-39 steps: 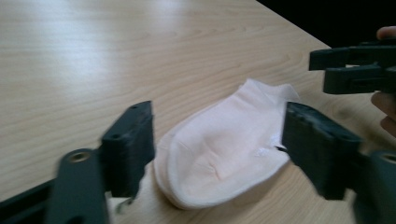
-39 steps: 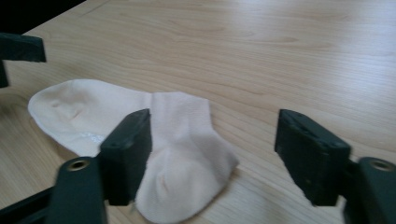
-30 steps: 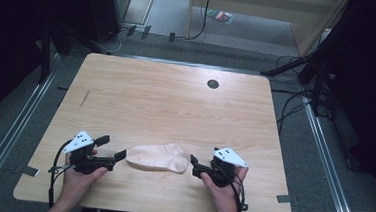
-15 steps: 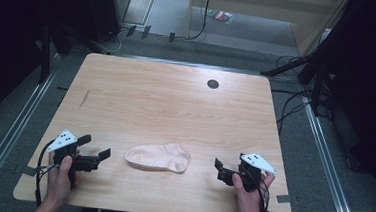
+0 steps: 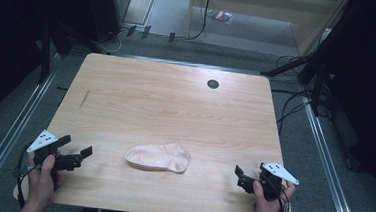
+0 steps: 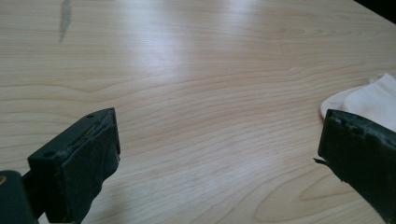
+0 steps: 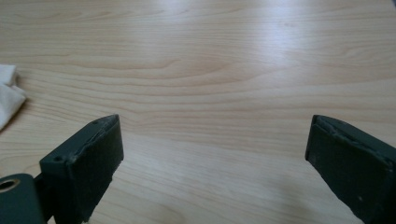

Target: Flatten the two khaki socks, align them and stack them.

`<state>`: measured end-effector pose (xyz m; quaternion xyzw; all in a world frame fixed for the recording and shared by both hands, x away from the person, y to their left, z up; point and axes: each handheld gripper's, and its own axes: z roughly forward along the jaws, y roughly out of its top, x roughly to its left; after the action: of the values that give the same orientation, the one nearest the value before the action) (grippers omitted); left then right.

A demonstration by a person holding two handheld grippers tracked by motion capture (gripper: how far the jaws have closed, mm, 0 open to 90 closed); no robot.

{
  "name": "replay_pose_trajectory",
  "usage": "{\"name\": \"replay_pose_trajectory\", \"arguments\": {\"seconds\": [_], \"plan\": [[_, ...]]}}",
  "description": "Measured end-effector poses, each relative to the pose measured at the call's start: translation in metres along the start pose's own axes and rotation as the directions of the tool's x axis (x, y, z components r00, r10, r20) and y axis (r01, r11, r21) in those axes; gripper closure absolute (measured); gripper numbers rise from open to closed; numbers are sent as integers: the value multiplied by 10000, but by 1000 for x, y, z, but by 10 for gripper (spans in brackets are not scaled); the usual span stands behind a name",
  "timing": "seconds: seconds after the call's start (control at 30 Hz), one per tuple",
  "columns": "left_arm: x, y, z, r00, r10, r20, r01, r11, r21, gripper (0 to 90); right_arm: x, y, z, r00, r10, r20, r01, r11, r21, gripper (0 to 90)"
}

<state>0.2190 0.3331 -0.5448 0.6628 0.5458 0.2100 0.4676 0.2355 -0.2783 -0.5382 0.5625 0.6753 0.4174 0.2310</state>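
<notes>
A pale pink sock lies flat on the wooden table, near the front edge. My left gripper is held in a hand well to the sock's left. Its jaws have just been opening and now stand wide with nothing between them. In the left gripper view the sock's edge shows beyond the right jaw. My right gripper is off to the sock's right, its jaws also just opened and empty. In the right gripper view the sock lies at the far left.
A round black hole sits in the tabletop at the back right. A dark streak marks the wood at the left. Cables and metal rails run along the floor on both sides of the table.
Both hands have drawn outward from the sock's two ends, the left one leftward and the right one rightward. The sock stays flat where it was.
</notes>
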Motion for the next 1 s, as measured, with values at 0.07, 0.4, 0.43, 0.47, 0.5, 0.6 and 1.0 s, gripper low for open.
{"name": "replay_pose_trajectory", "arguments": {"seconds": [0.07,0.4,0.43,0.47,0.5,0.6,1.0], "plan": [[4,-1,-2,10000,-51,-69,51,10000,-17,0,-5,-2,-3,9999,44,151,-44,10000,0,41],[19,-3,-9,9976,5,-699,0,10000,64,0,-35,-10,-16,9964,333,780,-326,9994,-104,41],[21,-3,-10,9972,7,-747,-3,10000,47,0,-37,-11,-17,9961,357,809,-348,9993,-130,41],[22,-3,-11,9963,63,-856,-60,10000,47,0,-39,-11,-19,9953,444,856,-433,9989,-153,41],[24,-4,-12,9959,45,-909,-42,10000,32,0,-41,-11,-20,9948,425,922,-411,9990,-179,41],[27,-5,-14,9949,17,-1009,-17,10000,2,0,-45,-13,-23,9930,579,1026,-559,9982,-224,44],[31,-10,-15,9952,-379,-906,361,9991,-204,0,-45,-17,-19,9919,474,1180,-497,9986,169,44]]}}
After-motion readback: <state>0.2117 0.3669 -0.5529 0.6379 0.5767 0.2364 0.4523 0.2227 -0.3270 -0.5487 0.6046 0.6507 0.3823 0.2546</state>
